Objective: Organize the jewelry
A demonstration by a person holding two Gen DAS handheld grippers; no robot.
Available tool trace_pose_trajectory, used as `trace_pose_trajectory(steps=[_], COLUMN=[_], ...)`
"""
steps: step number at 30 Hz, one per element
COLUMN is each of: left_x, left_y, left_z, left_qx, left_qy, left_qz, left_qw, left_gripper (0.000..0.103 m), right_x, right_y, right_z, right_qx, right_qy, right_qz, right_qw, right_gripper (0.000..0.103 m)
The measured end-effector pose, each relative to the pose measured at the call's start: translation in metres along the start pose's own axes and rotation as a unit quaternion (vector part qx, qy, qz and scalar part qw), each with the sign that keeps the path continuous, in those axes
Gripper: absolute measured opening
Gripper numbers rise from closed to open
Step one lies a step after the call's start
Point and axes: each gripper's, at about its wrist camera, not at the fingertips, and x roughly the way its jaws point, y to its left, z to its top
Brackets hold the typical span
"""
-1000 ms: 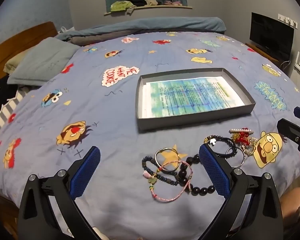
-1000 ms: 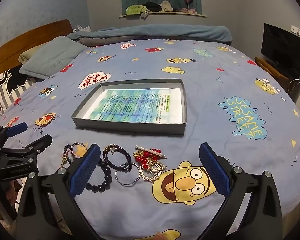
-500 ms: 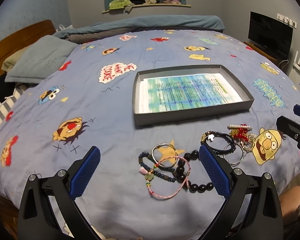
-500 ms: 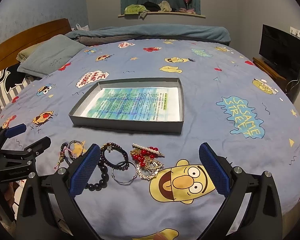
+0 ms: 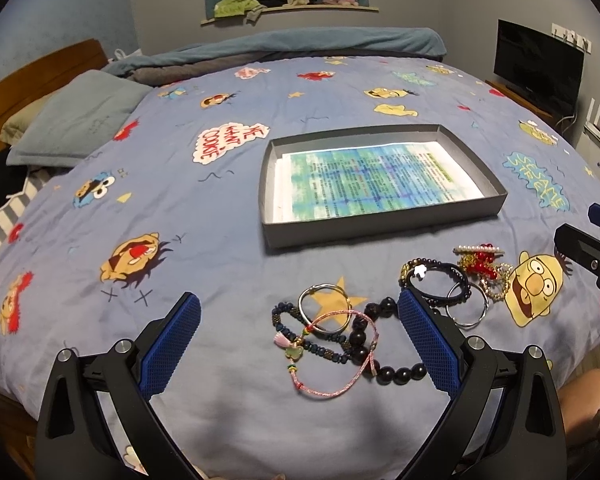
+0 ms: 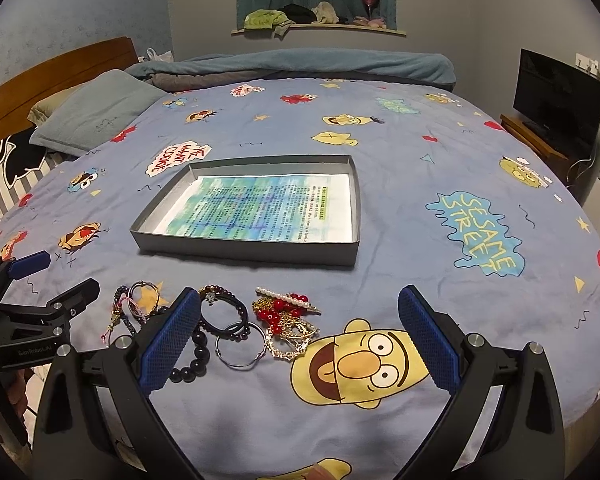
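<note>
A pile of jewelry lies on the bedspread near the front edge: a pink cord bracelet [image 5: 340, 354], a black bead bracelet [image 5: 374, 346], a silver ring bangle [image 5: 467, 307] and a red-and-gold cluster with a pearl clip [image 6: 286, 308]. Behind it sits a shallow grey tray [image 5: 384, 232] lined with printed paper. My left gripper [image 5: 298, 340] hovers open just short of the pink and black bracelets. My right gripper [image 6: 298, 336] is open too, above the silver ring [image 6: 240, 346] and the red cluster. Neither holds anything.
The blue cartoon-print bedspread [image 6: 420, 152] covers the whole bed. Pillows [image 5: 72, 120] and a wooden headboard [image 6: 40, 76] are at the left, a folded blanket [image 6: 300, 66] at the far end, and a TV [image 6: 558, 100] on a stand at the right.
Both grippers have eased forward and a little lower toward the jewelry; the tray and bracelets sit slightly higher in both views. Nothing has been picked up.
</note>
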Motion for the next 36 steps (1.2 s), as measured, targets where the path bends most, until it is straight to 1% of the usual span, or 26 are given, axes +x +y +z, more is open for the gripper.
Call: trace_pose_trajectory(steps=[36], left_x=[0.0093], left_y=[-0.0002], left_z=[-0.0032], left_qx=[0.002], left_qy=[0.007], left_qz=[-0.002], left_qw=[1.0], left_gripper=[0.098], right_x=[0.008], right_y=[-0.0014], right_z=[-0.0004], right_qx=[-0.006], right_qy=[0.006], right_qz=[-0.005], right_qw=[1.0], right_gripper=[0.098])
